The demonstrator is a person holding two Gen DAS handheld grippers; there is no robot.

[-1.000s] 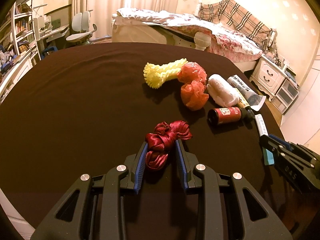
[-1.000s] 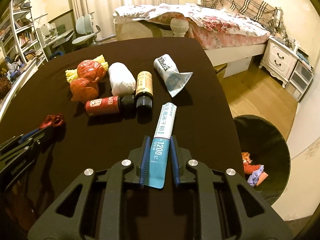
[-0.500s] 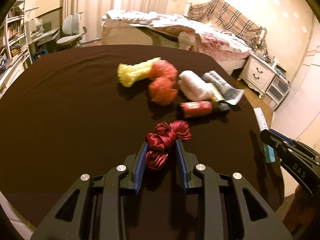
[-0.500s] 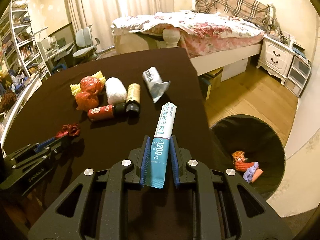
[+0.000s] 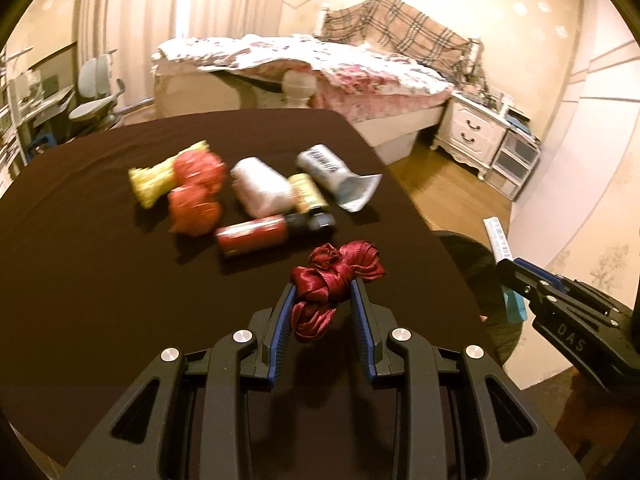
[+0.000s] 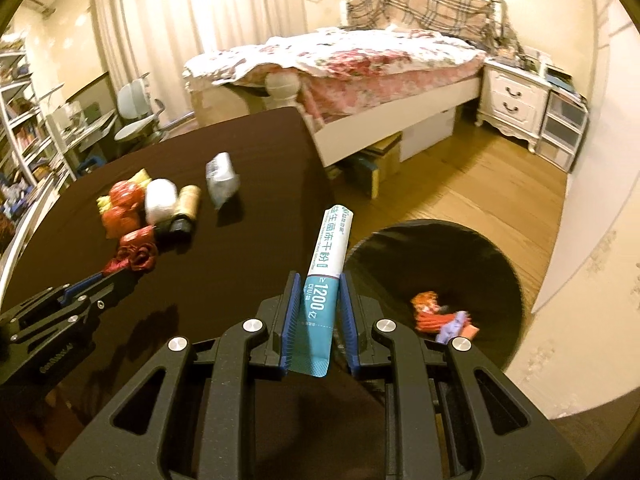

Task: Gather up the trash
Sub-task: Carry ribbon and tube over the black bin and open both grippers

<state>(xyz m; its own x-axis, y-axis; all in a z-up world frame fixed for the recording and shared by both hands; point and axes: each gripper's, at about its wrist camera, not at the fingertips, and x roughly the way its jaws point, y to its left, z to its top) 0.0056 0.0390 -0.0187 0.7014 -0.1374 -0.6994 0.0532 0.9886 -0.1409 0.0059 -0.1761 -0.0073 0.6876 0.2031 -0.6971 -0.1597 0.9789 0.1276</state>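
Observation:
My left gripper (image 5: 322, 294) is shut on a crumpled red ribbon (image 5: 334, 276), held above the right part of the dark table (image 5: 80, 280). My right gripper (image 6: 319, 286) is shut on a teal and white sachet (image 6: 329, 258) that sticks out forward over the table's right edge. Below it on the floor stands a black bin (image 6: 460, 256) with several scraps (image 6: 438, 316) inside. In the left wrist view the right gripper (image 5: 508, 270) and its sachet (image 5: 498, 240) show at the right, over the bin (image 5: 476, 276).
On the table lie a yellow bundle (image 5: 156, 178), orange net balls (image 5: 196, 200), a white roll (image 5: 262, 188), a red bottle (image 5: 256, 236), a yellow-labelled bottle (image 5: 308, 196) and a grey pouch (image 5: 340, 178). Behind are a bed (image 6: 360, 64), a nightstand (image 6: 516, 100) and wooden floor (image 6: 460, 184).
Both grippers have swung to the right with their loads, off the table's middle toward its right edge. The bin has come into fuller view under the sachet. Both grips are unchanged.

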